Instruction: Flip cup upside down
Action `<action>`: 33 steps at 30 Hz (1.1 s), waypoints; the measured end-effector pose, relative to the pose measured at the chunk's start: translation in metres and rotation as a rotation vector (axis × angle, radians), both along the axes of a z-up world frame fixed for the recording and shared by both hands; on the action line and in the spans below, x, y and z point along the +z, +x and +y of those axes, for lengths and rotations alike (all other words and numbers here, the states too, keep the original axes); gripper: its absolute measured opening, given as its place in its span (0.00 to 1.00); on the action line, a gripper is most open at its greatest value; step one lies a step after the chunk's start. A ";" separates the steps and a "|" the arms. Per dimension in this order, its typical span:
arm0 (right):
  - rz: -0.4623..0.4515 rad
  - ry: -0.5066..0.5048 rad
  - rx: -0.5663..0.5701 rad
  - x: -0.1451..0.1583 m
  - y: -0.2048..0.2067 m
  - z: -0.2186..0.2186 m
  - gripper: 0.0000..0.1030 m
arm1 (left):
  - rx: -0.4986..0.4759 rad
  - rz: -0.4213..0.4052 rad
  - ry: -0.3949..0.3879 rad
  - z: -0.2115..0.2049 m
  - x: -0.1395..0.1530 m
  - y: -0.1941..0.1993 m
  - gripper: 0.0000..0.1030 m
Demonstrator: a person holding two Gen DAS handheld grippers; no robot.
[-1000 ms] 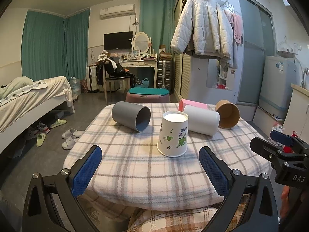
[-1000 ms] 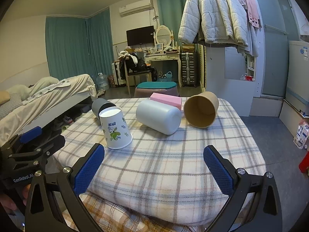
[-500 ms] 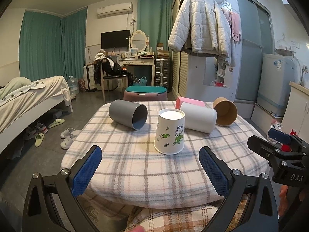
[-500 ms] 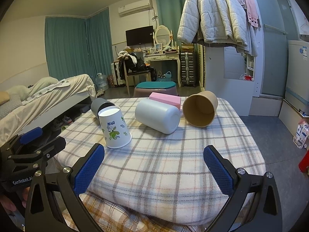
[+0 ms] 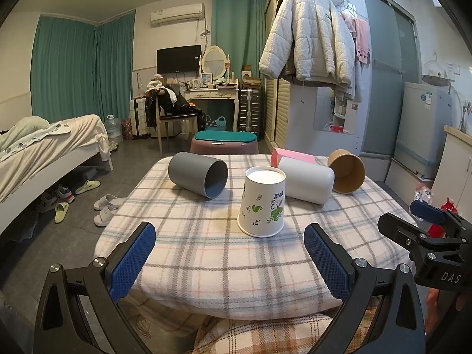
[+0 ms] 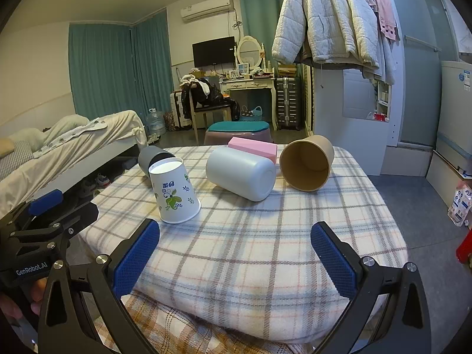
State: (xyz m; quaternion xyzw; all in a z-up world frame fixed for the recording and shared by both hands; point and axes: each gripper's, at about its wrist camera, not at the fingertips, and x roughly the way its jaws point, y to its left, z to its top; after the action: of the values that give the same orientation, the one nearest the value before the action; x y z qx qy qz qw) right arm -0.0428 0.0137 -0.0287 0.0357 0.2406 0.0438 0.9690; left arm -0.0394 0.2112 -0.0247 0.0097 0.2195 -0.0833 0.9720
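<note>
A white paper cup with green leaf prints (image 5: 262, 203) stands upside down, wide rim on the plaid tablecloth (image 5: 206, 253); it also shows in the right wrist view (image 6: 174, 191). A grey cup (image 5: 199, 174), a white cup (image 5: 306, 180) and a brown paper cup (image 5: 346, 175) lie on their sides behind it. My left gripper (image 5: 233, 259) is open and empty, short of the printed cup. My right gripper (image 6: 236, 256) is open and empty, near the table's front edge, right of the printed cup.
A pink box (image 5: 290, 157) lies behind the white cup. A padded stool (image 5: 224, 143) stands beyond the table. A bed (image 5: 44, 147) is at the left with slippers (image 5: 106, 206) on the floor. A wardrobe and hanging jacket (image 5: 306, 47) are at the right.
Both grippers have drifted slightly; the left view has shifted a little, so the cups sit slightly lower and nearer. No cup has moved. Both grippers stay open.
</note>
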 end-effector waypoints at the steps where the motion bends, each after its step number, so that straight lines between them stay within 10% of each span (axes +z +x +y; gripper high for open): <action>1: 0.000 0.000 0.000 0.000 0.000 0.000 1.00 | 0.001 0.000 0.000 0.000 0.000 0.001 1.00; 33: 0.015 0.000 0.009 -0.006 0.000 0.005 1.00 | 0.031 0.007 0.008 0.007 -0.004 0.003 1.00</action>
State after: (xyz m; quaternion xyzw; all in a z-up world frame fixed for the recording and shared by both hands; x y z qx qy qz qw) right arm -0.0425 0.0186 -0.0348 0.0348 0.2480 0.0481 0.9670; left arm -0.0364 0.2186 -0.0289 0.0097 0.2233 -0.0674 0.9724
